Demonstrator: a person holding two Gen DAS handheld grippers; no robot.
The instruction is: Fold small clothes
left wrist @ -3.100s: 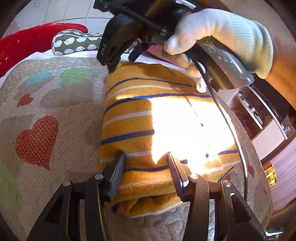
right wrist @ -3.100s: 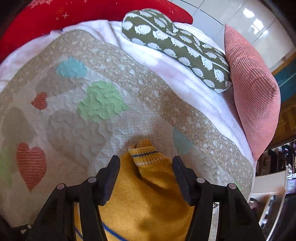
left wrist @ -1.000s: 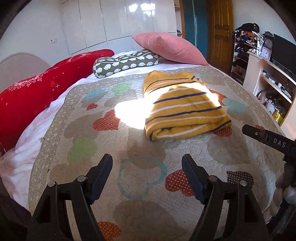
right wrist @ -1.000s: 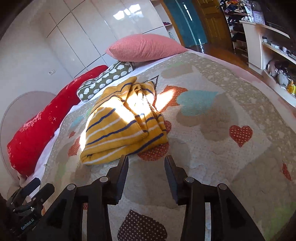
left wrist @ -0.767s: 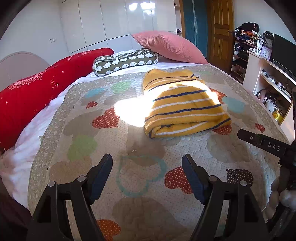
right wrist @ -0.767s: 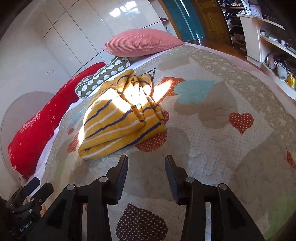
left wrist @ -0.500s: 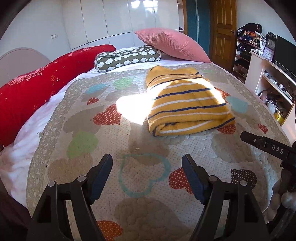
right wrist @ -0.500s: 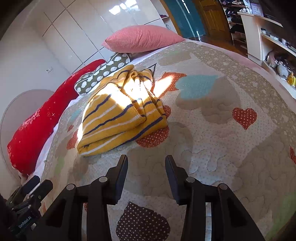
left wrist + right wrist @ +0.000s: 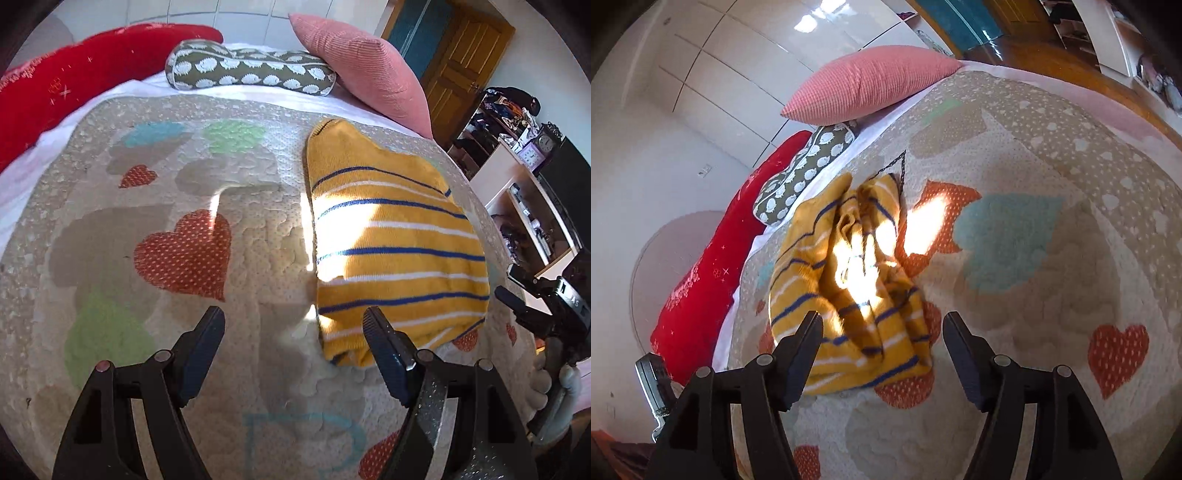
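While both grippers hang above the heart-patterned quilt [image 9: 258,258], neither touches the yellow striped sweater [image 9: 395,251], which lies folded on the quilt's right half in the left wrist view. That view shows its neat side: a smooth top layer with blue and white stripes, the collar end pointing toward the pink pillow [image 9: 362,62], the folded edge nearest the camera. The left gripper [image 9: 293,328] has its 2 fingers spread wide with nothing between them, the right-hand finger just in front of the sweater's near corner.

Only the right wrist view shows the other side, where the layers bunch into loose ridges along the sweater's [image 9: 849,288] right edge, lit by a patch of sun. The right gripper [image 9: 882,332] is likewise spread and holds nothing, its fingers framing the sweater's near end.

Behind the sweater sit the patterned bolster [image 9: 251,70] and a red cushion [image 9: 74,70]. At the left view's right edge, the right gripper's body appears in a gloved hand [image 9: 554,398].
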